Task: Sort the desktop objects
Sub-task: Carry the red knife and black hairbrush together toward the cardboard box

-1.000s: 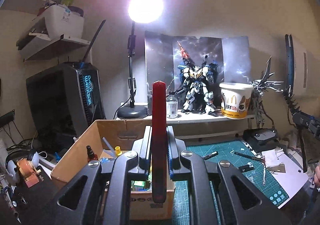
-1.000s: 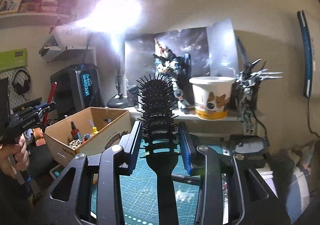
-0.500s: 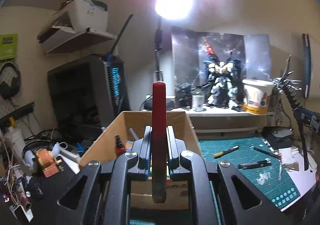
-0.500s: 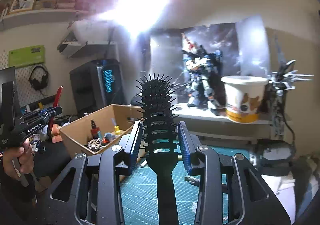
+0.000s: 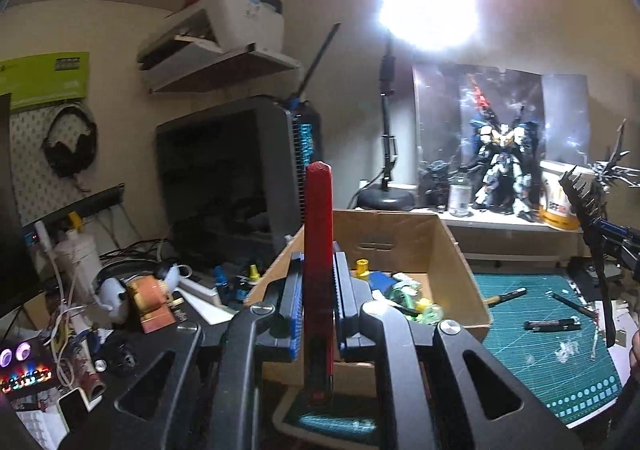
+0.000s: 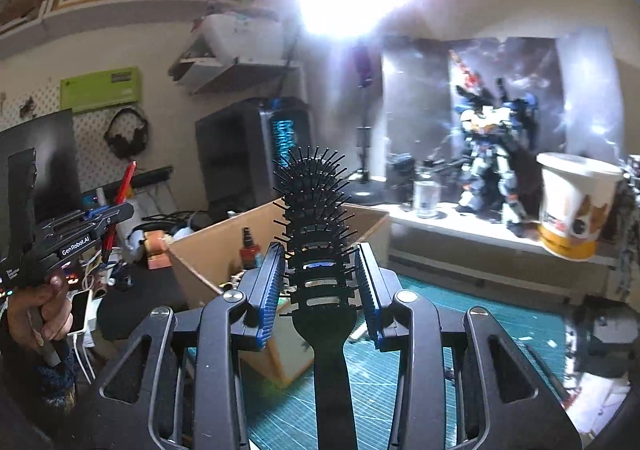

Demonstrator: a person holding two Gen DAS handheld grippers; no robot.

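Left wrist view: left tongs [image 5: 318, 290] pinch a red bar [image 5: 319, 258] before the cardboard box [image 5: 460, 250]; right tongs [image 6: 320, 282] pinch a black hairbrush [image 6: 316, 234].

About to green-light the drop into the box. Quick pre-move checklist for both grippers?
1. Left gripper clamped on the red tool: ok, pads tight on both sides, tool upright.
2. Right gripper clamped on the black hairbrush: ok, pads meet the bristles on both sides.
3. Cardboard box open on top: ok, no lid or flap over it.
4. Free space in the box: cannot tell, small bottles and bits cover the visible floor.
5. Held items above the box opening: cannot tell, box sits ahead of both grippers, depth unclear.
6. Grippers apart from each other: ok, hairbrush shows at the left view's far right edge.
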